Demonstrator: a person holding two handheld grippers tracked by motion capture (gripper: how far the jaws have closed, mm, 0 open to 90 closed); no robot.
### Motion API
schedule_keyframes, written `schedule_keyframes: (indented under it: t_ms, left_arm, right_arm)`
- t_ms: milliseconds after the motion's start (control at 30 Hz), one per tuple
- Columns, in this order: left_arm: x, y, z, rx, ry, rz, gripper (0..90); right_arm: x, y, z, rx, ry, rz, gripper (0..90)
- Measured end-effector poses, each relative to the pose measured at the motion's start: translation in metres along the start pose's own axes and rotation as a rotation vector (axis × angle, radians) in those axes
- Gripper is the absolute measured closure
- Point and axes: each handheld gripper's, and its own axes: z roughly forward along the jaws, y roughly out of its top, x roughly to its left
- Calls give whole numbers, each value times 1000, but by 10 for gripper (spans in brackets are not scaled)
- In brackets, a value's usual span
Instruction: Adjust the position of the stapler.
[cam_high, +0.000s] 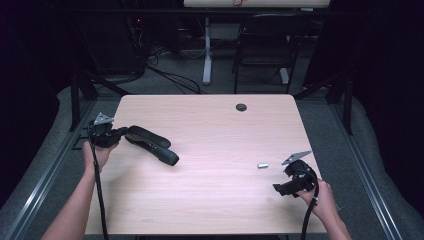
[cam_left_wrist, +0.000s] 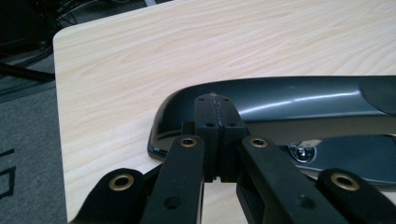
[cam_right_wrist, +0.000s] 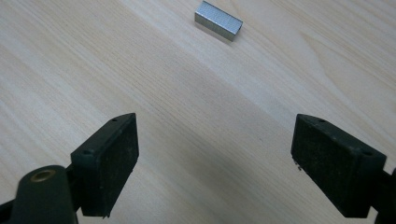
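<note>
While left tool (cam_left_wrist: 215, 109) shut against stapler (cam_left_wrist: 299, 98), staple block (cam_right_wrist: 218, 19) ahead of right tool (cam_right_wrist: 215, 154)

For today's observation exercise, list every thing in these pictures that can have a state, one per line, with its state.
Stapler: lying on the table, its arm hinged open from the base.
Block of staples: lying loose on the table, held by nothing.
Left tongs: jaws shut together at the stapler's rear end.
Right tongs: open, nothing between the jaws, the block of staples ahead of them.
Table: level, bearing both things.
</note>
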Motion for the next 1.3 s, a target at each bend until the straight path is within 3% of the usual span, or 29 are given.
schedule_keyframes:
  t_ms: [133,167,300,500,700,900,1067,1233,1300]
  left_arm:
    - [5,0,10,21,18,42,900]
    - [8,0,16,48,5,49,900]
    - [15,4,21,40,-6,28,900]
    - [21,10,29,55,13,35,900]
    - [28,7,42,109,51,43,900]
    - [34,9,46,131,34,20,900]
    - [33,11,52,160,68,66,900]
    - [28,10,61,209,142,130,900]
    - [33,8,61,196,114,97,900]
  right_arm:
    - [0,0,0,-2,0,3,147]
    - [0,0,0,-3,2,-4,147]
    - [1,1,0,-3,7,-12,147]
    - [0,1,2,-3,9,-12,146]
    - [2,1,2,-1,3,-27,146]
    - [2,1,3,16,3,-40,146]
    - [4,1,5,2,-4,-43,146]
    - [6,4,4,11,-9,-59,146]
    - [8,5,4,13,-13,-78,146]
